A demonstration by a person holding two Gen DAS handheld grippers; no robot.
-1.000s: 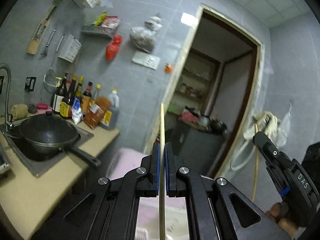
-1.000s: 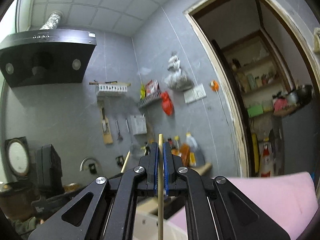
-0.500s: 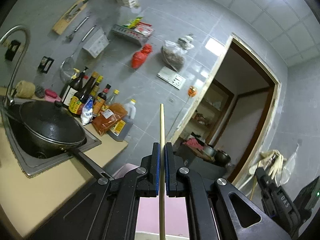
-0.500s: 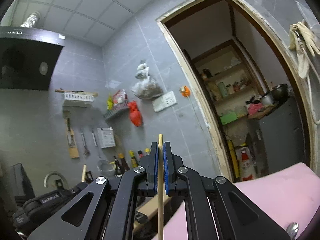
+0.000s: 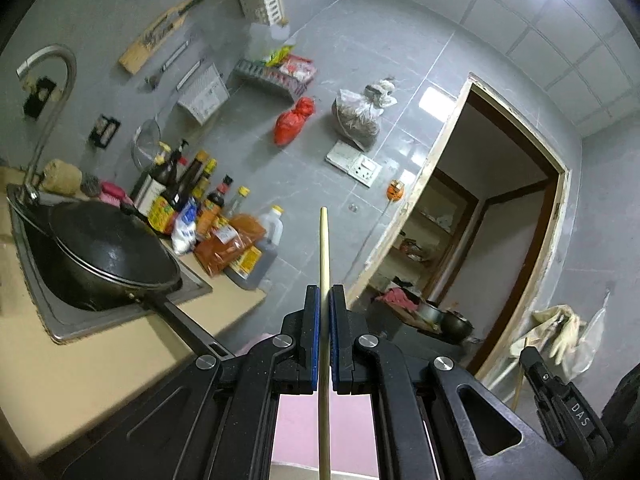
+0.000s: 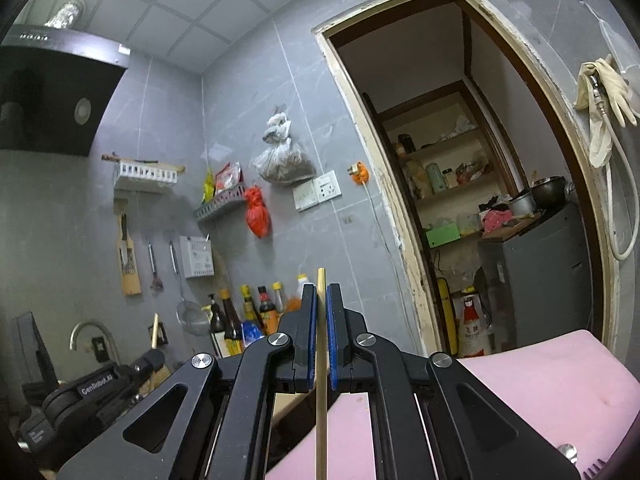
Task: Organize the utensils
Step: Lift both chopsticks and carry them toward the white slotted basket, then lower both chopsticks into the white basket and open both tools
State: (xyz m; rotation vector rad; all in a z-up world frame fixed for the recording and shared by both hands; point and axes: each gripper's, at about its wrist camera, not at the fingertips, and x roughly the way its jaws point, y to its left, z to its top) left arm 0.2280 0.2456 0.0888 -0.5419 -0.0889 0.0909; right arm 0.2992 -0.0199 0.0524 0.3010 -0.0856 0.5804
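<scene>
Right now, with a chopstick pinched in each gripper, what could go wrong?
1. The left gripper holds its chopstick only between thin fingers; it could pivot or slip.
2. The right gripper and its chopstick run the same risk.
3. The wok handle juts toward the left gripper and might get knocked.

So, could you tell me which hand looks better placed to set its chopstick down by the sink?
Probably the left: its chopstick faces the counter and wok; the right chopstick faces wall and doorway.
</scene>
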